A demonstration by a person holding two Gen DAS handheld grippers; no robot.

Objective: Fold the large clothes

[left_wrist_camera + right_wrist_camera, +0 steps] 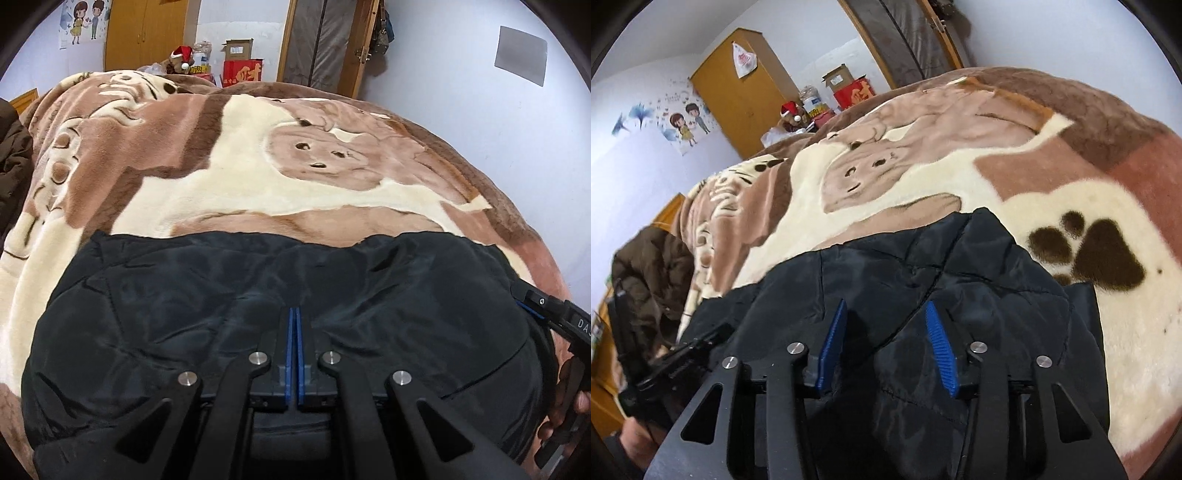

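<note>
Both grippers hover over the black jacket (258, 280): left gripper (294, 314) jaws closed empty, right gripper (886, 314) jaws apart.

black jacket (229, 295): slick quilted cloth, catching a faint sheen | blanket (229, 147): showing plush, matt fleece | left gripper (294, 314): wearing ribbed blue pads, matt black plastic, shiny metal pins | wardrobe (738, 92): showing smooth wood

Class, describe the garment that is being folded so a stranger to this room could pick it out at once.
Start at the bed's plush brown-and-cream cartoon blanket. On its near end lies the black padded jacket, shiny and quilted; the brown coat heaped at the bed's edge is duller.
</note>
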